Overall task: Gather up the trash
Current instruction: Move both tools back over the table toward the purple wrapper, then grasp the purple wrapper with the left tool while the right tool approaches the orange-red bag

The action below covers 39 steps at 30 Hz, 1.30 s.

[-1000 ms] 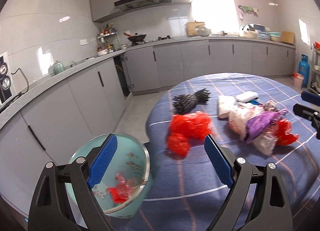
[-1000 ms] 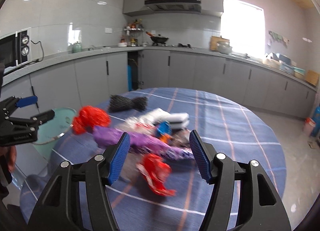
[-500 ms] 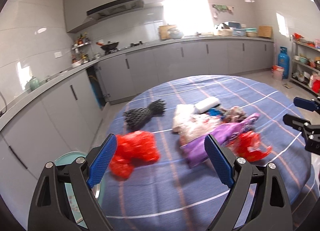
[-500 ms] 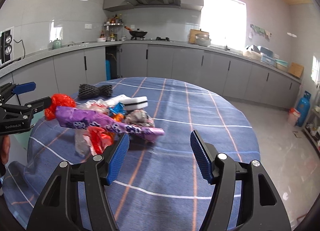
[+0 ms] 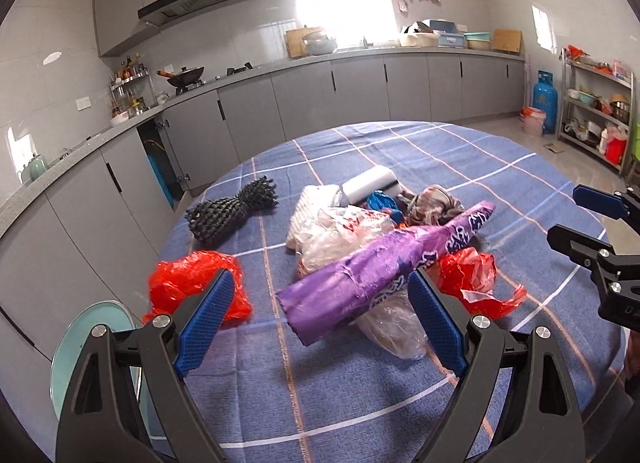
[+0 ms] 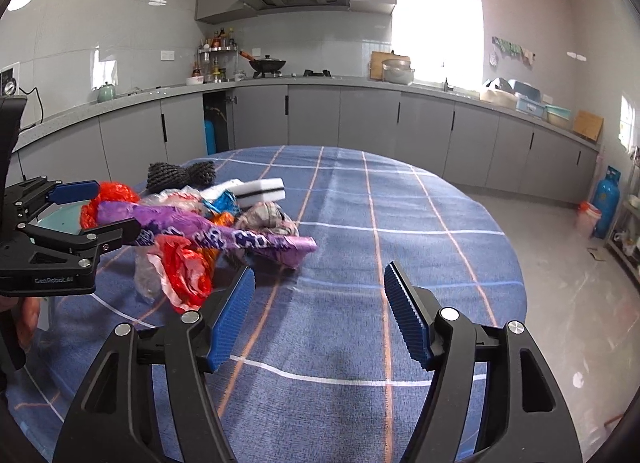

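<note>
A pile of trash lies on the blue checked tablecloth (image 5: 360,391): a long purple wrapper (image 5: 380,267), clear plastic bags (image 5: 340,231), a red plastic bag (image 5: 472,279), another red bag (image 5: 188,287) at the left, a black mesh bundle (image 5: 228,215) and a white sponge (image 5: 370,183). My left gripper (image 5: 320,319) is open, just short of the purple wrapper. My right gripper (image 6: 320,315) is open and empty over bare cloth, right of the pile (image 6: 192,231). A teal bin (image 5: 92,347) stands below the table's left edge.
Grey kitchen cabinets and counter (image 5: 360,79) run along the back wall. A blue gas cylinder (image 5: 544,103) and a metal shelf rack (image 5: 596,111) stand at the far right. The right gripper shows in the left wrist view (image 5: 600,239).
My left gripper swung right from over the bin toward the pile, now facing the purple wrapper. My right gripper drifted right, off the pile. Both stayed open.
</note>
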Tool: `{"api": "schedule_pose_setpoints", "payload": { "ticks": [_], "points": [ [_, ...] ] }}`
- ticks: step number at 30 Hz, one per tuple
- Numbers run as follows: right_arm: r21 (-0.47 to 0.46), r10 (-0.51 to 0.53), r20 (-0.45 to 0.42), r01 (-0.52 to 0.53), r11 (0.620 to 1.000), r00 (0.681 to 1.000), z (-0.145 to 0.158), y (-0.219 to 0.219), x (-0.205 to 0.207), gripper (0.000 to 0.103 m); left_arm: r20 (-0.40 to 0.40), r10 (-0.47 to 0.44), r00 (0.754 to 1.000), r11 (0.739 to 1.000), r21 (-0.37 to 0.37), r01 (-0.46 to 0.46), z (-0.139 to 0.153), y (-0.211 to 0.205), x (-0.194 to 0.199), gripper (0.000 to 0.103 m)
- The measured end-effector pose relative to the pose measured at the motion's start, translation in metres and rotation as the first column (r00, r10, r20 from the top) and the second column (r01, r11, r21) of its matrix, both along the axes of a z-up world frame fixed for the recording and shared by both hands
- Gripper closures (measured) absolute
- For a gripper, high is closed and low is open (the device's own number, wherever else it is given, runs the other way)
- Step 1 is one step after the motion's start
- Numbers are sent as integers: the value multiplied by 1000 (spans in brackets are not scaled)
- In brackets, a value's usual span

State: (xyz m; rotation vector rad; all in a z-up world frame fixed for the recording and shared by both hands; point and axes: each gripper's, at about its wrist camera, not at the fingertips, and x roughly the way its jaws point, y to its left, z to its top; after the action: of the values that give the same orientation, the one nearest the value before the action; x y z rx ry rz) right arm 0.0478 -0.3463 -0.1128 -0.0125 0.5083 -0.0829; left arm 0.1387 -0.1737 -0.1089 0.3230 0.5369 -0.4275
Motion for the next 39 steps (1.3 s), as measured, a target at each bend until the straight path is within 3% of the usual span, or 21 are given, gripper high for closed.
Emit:
{"api": "schedule_pose_setpoints", "payload": {
  "ticks": [6, 8, 10, 18, 27, 30, 39],
  "points": [
    [7, -4, 0, 4, 1000, 1000, -2, -2, -3, 35, -49, -60, 997, 998, 16, 61, -3, -7, -6, 67],
    [12, -3, 2, 3, 1000, 1000, -2, -4, -4, 34, -45, -77, 996, 997, 25, 78, -2, -8, -10, 88],
    [17, -3, 2, 3, 1000, 1000, -2, -4, -5, 33, -43, -84, 996, 996, 19, 85, 1, -8, -14, 97],
    [37, -16, 19, 15, 999, 1000, 4, -9, -6, 33, 25, -98, 995, 994, -45, 99, 33, 2, -32, 101],
    [61, 25, 28, -27, 998, 999, 11, 0, -6, 33, 117, -54, 992, 990, -120, 68, 66, 24, -51, 102],
    [72, 65, 21, -66, 995, 998, 15, 8, 1, 33, 142, -42, 989, 992, -113, 59, 68, 30, -55, 102],
    [100, 118, -34, -114, 988, 992, 6, 23, 24, 33, 87, -14, 996, 997, -75, 21, 41, 45, -53, 102]
  ]
}}
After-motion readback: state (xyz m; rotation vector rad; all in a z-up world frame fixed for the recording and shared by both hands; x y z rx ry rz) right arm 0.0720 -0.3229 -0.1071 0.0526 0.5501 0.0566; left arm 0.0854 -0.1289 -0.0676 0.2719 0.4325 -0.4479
